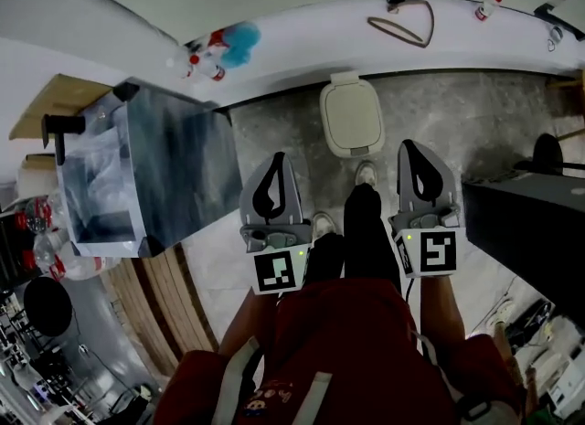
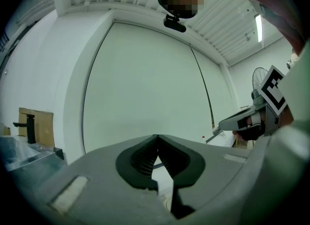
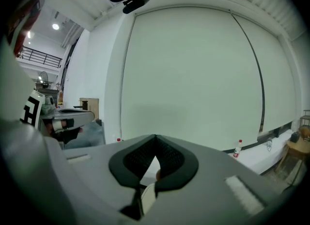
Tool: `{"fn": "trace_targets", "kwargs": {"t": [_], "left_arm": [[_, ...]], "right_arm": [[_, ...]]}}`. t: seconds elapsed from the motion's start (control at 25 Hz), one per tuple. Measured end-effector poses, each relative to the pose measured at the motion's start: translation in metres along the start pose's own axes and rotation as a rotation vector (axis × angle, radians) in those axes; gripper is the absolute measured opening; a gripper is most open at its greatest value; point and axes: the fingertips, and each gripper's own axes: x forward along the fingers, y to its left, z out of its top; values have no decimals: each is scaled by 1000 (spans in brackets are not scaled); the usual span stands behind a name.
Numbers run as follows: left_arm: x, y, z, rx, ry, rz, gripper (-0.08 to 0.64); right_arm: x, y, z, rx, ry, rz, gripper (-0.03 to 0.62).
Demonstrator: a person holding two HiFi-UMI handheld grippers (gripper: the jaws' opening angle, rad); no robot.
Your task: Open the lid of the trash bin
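Two hand-held grippers: you hold one in each hand, side by side above your legs, and both point toward the wall ahead rather than down at the floor.
Left hand-held gripper [image 1: 278, 160]: its jaws meet at the tips with nothing between them.
Right hand-held gripper [image 1: 410, 147]: its jaws are also closed tip to tip, and it carries nothing.
Trash bin [image 1: 354, 148]: it stands on the floor just ahead of your feet, close to the foot of the wall. From your head it shows between the two grippers and beyond them.
Lid [image 1: 350, 111]: white and rounded, it lies flat and shut. A small tab at its far edge looks like the hinge side.
Shoe [image 1: 366, 174]: one toe sits just beside the bin's near edge. You cannot tell whether it touches.
Grey box [image 1: 178, 172]: it sits to your left, well apart from the bin.
Step in hand: you are on the approach. Neither gripper is near the lid, so the opening itself has not begun.
Next move: bring one gripper down to the lid's near edge and tip its nose downward. Get a closed tip under the front lip, or part the jaws to pinch it, then swing the lid up toward the wall.
Risk: the bin looks light, so it may slide or tip if you lift off-centre.
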Motion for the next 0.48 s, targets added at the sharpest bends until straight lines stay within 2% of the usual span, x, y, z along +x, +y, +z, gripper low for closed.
{"fn": "trace_targets", "kwargs": {"t": [0.24, 0.48], "left_arm": [[10, -17, -54, -41, 38, -36, 5], [14, -21, -122, -43, 164, -14, 5]], "right_arm": [[22, 3, -55, 28, 84, 61, 0], [37, 7, -124, 50, 199, 103, 0]]}}
